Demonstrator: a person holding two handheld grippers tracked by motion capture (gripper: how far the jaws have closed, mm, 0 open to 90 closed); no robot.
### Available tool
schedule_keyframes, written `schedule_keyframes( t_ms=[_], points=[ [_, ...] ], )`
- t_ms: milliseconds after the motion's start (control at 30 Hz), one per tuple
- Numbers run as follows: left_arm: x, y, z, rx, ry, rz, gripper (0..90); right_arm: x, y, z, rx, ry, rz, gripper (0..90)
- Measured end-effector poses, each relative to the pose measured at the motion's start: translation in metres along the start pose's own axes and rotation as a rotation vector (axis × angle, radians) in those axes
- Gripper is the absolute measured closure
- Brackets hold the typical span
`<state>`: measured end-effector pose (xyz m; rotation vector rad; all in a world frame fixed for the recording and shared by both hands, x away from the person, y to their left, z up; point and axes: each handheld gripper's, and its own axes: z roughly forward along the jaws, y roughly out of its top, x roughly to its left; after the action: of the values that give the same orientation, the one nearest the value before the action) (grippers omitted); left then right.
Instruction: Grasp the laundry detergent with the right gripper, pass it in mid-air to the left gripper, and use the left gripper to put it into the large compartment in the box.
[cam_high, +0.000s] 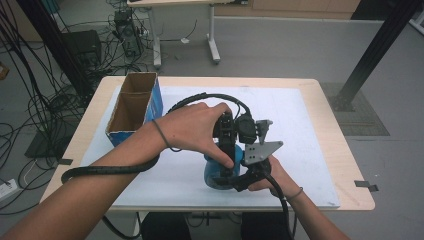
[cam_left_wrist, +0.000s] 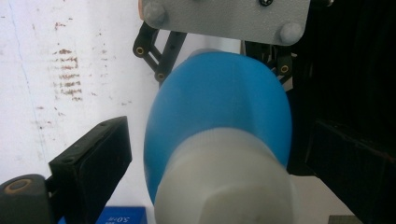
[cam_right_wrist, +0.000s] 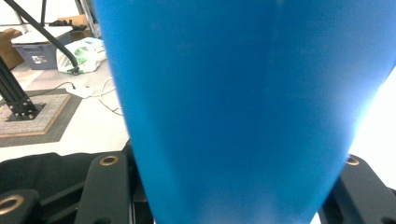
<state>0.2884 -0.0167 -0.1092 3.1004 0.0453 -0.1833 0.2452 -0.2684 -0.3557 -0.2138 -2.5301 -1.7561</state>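
A blue bottle (cam_high: 214, 174) with a white cap (cam_left_wrist: 224, 186) stands upright on the white mat (cam_high: 305, 135) near the table's front edge. My right gripper (cam_high: 239, 181) comes in from the right with its grey plate (cam_high: 261, 152) on top. It is shut on the bottle's body (cam_right_wrist: 243, 93), which fills the gap between its jaws. My left gripper (cam_high: 226, 155) points straight down over the bottle. Its fingers (cam_left_wrist: 93, 161) stand open on either side of the cap, with a gap visible on the left side.
An open cardboard box (cam_high: 131, 107) with blue sides sits at the table's left rear. The mat's right half is bare. Cables trail from both grippers, one looping across the mat toward the box. Beyond the table are black frame posts and floor cables.
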Motion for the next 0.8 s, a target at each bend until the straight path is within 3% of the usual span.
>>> schedule_keyframes(
  t_ms=[467,800],
  points=[
    [-0.0011,0.0025,0.0057,0.005,-0.003,0.008,11.5,0.0,0.0,0.0002,-0.003,-0.001,-0.005,42.5],
    [-0.0006,-0.001,0.0032,-0.008,-0.004,0.016,24.8,0.0,0.0007,0.0005,-0.001,0.0,-0.005,42.5]
  ],
)
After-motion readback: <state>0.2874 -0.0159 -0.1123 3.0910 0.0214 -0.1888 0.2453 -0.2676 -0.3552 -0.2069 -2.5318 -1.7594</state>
